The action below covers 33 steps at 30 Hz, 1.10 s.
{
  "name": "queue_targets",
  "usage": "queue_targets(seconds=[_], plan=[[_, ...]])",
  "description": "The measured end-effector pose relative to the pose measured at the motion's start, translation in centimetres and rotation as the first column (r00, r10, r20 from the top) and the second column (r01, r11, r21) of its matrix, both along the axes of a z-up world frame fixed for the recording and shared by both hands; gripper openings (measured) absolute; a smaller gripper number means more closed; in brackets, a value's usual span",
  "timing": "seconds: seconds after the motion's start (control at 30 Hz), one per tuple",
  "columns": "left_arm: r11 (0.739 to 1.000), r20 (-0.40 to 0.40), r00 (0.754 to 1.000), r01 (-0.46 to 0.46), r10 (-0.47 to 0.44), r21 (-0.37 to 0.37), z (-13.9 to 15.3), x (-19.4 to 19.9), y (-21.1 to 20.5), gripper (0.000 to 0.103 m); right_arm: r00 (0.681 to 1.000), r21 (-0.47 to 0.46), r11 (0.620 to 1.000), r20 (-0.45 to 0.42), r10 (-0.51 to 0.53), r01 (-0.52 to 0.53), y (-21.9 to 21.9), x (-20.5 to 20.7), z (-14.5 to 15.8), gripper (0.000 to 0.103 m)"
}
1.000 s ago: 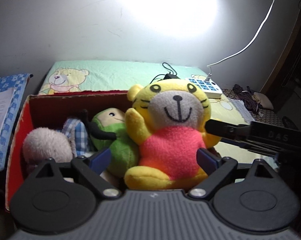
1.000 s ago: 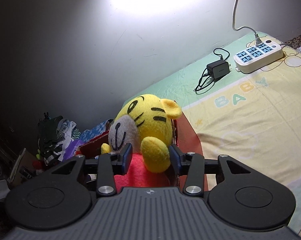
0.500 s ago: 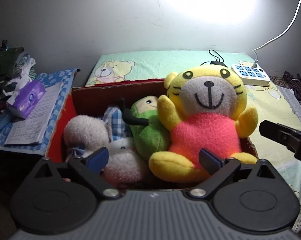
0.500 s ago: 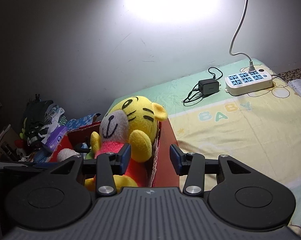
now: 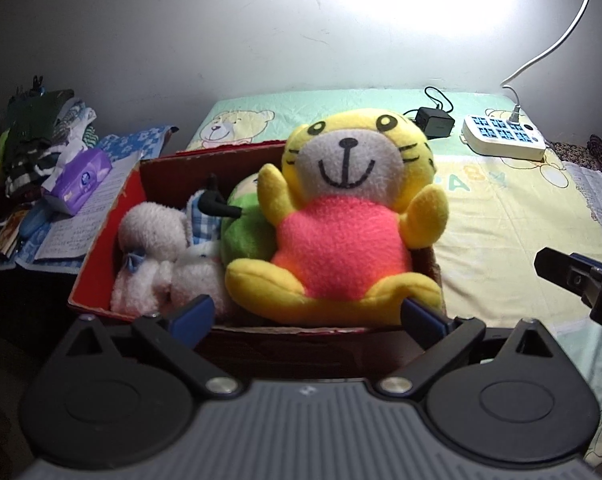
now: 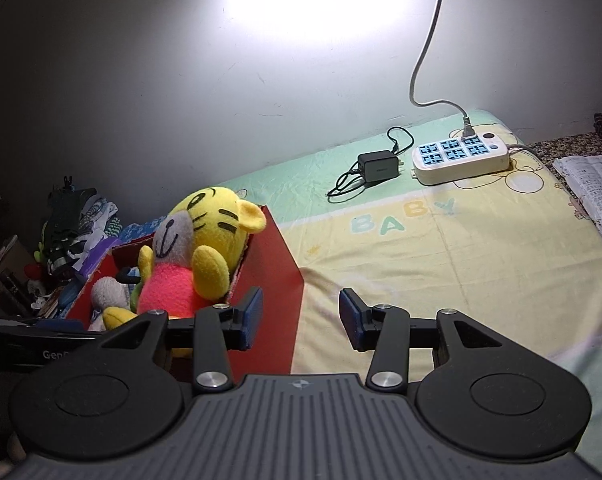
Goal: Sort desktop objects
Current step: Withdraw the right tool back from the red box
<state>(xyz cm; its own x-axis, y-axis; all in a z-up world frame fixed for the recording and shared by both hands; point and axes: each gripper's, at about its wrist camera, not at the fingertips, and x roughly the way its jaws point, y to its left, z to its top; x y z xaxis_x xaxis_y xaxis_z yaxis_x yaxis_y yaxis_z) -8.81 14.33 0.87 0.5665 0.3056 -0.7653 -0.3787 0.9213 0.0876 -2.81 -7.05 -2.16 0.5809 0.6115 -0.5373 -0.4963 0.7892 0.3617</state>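
A yellow tiger plush [image 5: 349, 216] [image 6: 197, 252] with a pink belly sits upright at the right end of a red cardboard box [image 5: 101, 240] [image 6: 277, 280]. Beside it in the box lie a green plush [image 5: 245, 232] and a white fluffy plush [image 5: 153, 248]. My left gripper [image 5: 307, 318] hangs open just in front of the box's near wall, holding nothing. My right gripper [image 6: 301, 318] is open and empty over the box's right corner and the bedsheet. Its tip [image 5: 573, 276] shows at the right edge of the left wrist view.
A white power strip [image 6: 461, 156] and a black charger [image 6: 377, 166] lie at the back of the baby-print sheet [image 6: 461, 260]. A purple tissue pack [image 5: 79, 180], papers and piled clothes [image 5: 41, 128] sit left of the box. Printed paper [image 6: 593, 192] lies far right.
Both grippers have pulled back from the box. The right gripper let go of the tiger plush's arm and moved off to the right; the plush now sits in the box.
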Motion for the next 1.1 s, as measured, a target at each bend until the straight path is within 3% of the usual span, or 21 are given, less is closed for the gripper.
queue_targets(seconds=[0.57, 0.83, 1.1], plan=[[1.0, -0.106, 0.994, 0.015, -0.018, -0.022, -3.6, 0.6, -6.7, 0.101, 0.999, -0.066, 0.998, -0.047, 0.007, -0.01, -4.5, 0.9, -2.2, 0.046], [0.999, -0.163, 0.987, -0.004, -0.002, -0.037, -5.5, 0.3, -6.9, 0.101, 0.997, -0.118, 0.992, -0.076, 0.029, -0.038, -4.1, 0.7, -3.6, 0.046], [0.999, -0.177, 0.984, -0.024, 0.019, -0.028, -5.5, 0.0, -4.6, 0.1, 0.995, -0.146, 0.986, -0.078, 0.065, -0.076, -1.4, -0.2, -3.3, 0.046]])
